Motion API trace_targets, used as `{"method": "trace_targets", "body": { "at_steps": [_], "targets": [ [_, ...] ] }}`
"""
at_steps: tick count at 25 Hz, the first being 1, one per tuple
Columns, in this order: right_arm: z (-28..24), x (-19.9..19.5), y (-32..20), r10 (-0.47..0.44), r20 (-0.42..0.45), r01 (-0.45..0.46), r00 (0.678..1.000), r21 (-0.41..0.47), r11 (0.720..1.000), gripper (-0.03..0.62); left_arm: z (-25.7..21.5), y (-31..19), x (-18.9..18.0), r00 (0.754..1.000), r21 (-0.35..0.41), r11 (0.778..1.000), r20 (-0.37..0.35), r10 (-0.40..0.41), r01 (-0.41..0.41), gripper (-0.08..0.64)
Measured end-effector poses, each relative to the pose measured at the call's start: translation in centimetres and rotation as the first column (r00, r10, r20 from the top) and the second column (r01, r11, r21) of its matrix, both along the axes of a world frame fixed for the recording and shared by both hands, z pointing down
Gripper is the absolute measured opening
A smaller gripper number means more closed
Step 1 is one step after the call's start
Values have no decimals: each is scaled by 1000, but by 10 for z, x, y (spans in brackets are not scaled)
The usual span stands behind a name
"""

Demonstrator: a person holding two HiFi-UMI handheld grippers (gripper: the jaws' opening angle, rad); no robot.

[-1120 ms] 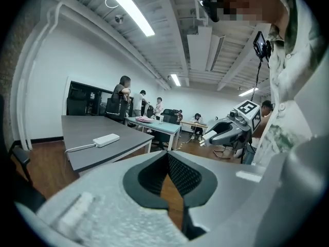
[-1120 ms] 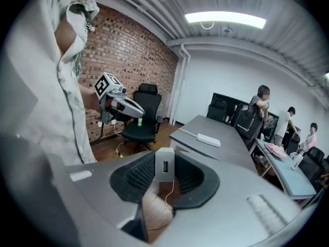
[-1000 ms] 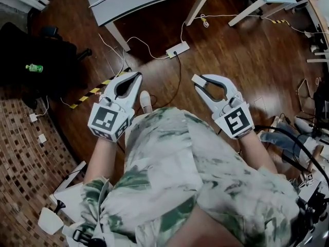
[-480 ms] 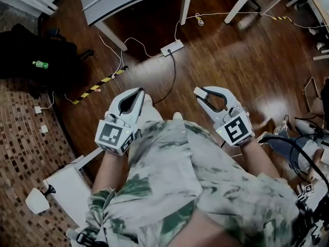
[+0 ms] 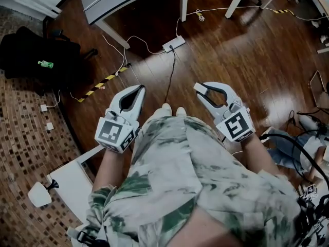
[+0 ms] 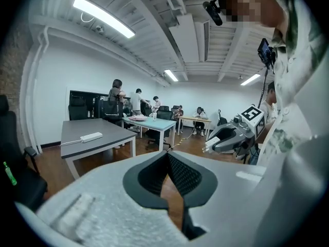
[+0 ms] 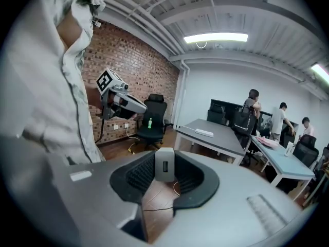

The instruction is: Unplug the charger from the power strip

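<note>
Both forearms reach forward from the waist, one on each side of the body. The grippers tip a little downward, marker cubes facing up. The left gripper (image 5: 140,89) has its jaws pressed together with nothing in them. The right gripper (image 5: 199,88) pinches the charger (image 7: 164,164), a pale block with its port facing that gripper's camera; it is off the power strip. Between the two grippers, the toes of the shoes (image 5: 172,110) peek out below the shirt. From there a black cable (image 5: 169,76) runs over the wood floor (image 5: 231,50) to the power strip (image 5: 174,43), which lies well ahead of both grippers with open floor between. Striped tape (image 5: 103,81) lies to the left. Beyond stands a grey table (image 5: 108,1), and far left a chair (image 5: 36,48) with a green bottle (image 5: 47,64).
</note>
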State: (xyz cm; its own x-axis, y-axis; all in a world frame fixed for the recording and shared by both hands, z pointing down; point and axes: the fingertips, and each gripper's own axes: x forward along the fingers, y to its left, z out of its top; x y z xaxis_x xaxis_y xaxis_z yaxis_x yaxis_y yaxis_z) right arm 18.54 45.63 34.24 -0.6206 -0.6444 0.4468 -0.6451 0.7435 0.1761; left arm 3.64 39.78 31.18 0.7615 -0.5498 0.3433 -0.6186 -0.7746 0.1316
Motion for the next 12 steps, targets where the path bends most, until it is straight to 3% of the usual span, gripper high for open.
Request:
{"method": "trace_targets", "body": {
  "at_steps": [12],
  "targets": [
    [8, -9, -4, -56, -4, 56, 998, -48, 997, 107, 2, 2, -20, 994, -3, 994, -15, -105, 105, 3]
  ]
}}
